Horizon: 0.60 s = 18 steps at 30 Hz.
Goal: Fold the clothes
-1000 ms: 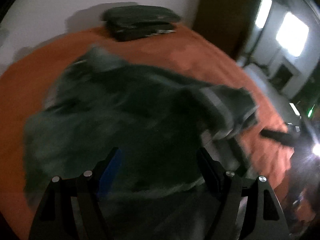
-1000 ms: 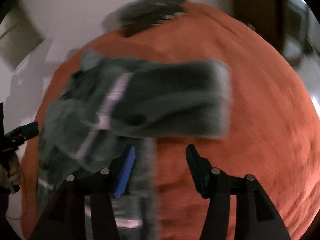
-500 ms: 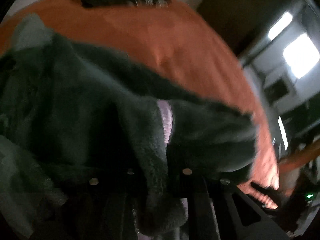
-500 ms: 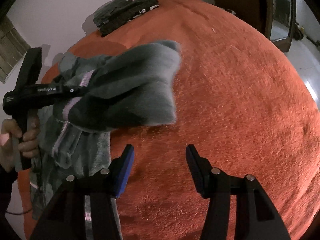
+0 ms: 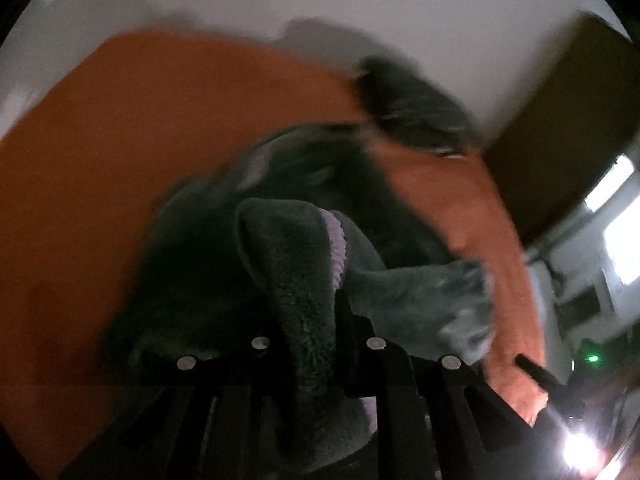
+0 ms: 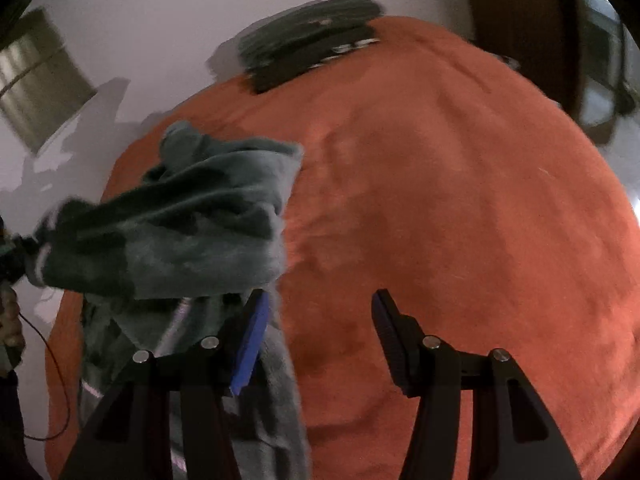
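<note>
Your left gripper [image 5: 310,320] has its fingers clamped on a fold of the dark green fleece garment [image 6: 180,224], lifting it above the orange bed [image 6: 460,200]. Your right gripper [image 6: 316,332] hovers beside it, fingers spread and empty. Folded clothes [image 6: 312,40] sit at the far edge.

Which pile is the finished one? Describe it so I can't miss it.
Start at the orange bedspread and follow it to its far edge by the white wall. The folded dark clothes stack lies flat there, unlike the rumpled grey-green fleece garment nearer.
</note>
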### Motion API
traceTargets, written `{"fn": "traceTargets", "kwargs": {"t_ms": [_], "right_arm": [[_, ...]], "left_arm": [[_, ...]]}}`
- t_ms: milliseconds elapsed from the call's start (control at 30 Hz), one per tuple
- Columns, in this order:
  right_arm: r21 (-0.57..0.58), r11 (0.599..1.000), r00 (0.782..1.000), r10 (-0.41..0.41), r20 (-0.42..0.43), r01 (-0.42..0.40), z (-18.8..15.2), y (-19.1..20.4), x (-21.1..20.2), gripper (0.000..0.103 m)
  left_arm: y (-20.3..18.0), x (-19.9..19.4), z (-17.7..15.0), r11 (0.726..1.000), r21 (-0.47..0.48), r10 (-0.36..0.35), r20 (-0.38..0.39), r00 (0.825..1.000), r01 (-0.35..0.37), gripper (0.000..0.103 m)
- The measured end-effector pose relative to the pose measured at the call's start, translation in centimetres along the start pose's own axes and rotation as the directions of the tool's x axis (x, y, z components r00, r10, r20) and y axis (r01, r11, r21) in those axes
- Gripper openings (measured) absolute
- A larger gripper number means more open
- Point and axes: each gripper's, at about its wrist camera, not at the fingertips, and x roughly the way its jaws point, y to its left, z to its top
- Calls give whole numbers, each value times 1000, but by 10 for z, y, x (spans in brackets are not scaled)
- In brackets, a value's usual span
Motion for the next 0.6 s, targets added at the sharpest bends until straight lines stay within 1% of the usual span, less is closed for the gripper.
{"fn": "traceTargets", "kwargs": {"t_ms": [67,100,167,200,233,267,300,333,367,433,467,500,533,567,600], "right_arm": [[-41,999,999,21,-27,-22,5,17,16,54],[-62,998,999,22,-36,-25,7,25,23,53],[-98,995,998,18,-59,-24,11,38,38,54],[-107,994,997,24,-70,-32,13,43,45,54],[-116,993,997,27,-76,-36,14,47,50,54],[-126,991,996,29,-81,-39,16,51,54,56],[-136,990,996,30,-85,-41,17,55,59,61],[-144,989,995,31,-91,-44,17,55,61,63],[-150,988,995,31,-96,-46,15,54,63,64],[-164,985,994,32,-108,-50,13,53,66,64],[-170,984,993,33,-113,-52,12,53,67,65],[-177,983,992,33,-119,-54,11,52,69,68],[-183,981,992,33,-125,-56,9,51,70,71],[-198,979,993,13,-120,-37,9,51,72,72],[-216,976,994,-14,-112,-11,10,50,75,72]], "left_arm": [[32,8,-13,998,-68,8,-39,999,-10,17],[46,16,-21,996,-93,0,-69,998,-6,19],[61,26,-32,991,-135,-6,-116,993,-9,27],[67,31,-38,988,-157,-13,-137,990,-9,30],[69,34,-38,987,-160,-19,-139,990,-3,34],[71,37,-39,987,-163,-26,-140,990,2,44],[69,37,-37,989,-150,-23,-139,990,2,49],[65,37,-35,991,-135,-22,-135,991,4,57],[61,38,-33,993,-119,-22,-132,991,6,61],[49,53,-29,997,-74,-10,-140,990,0,62],[40,69,-26,998,-34,40,-152,988,-46,62],[36,75,-27,997,-13,69,-158,985,-72,62],[33,80,-28,995,7,96,-161,982,-96,47],[28,84,-28,989,29,147,-156,977,-144,16],[26,81,-25,988,21,152,-147,977,-150,13]]}}
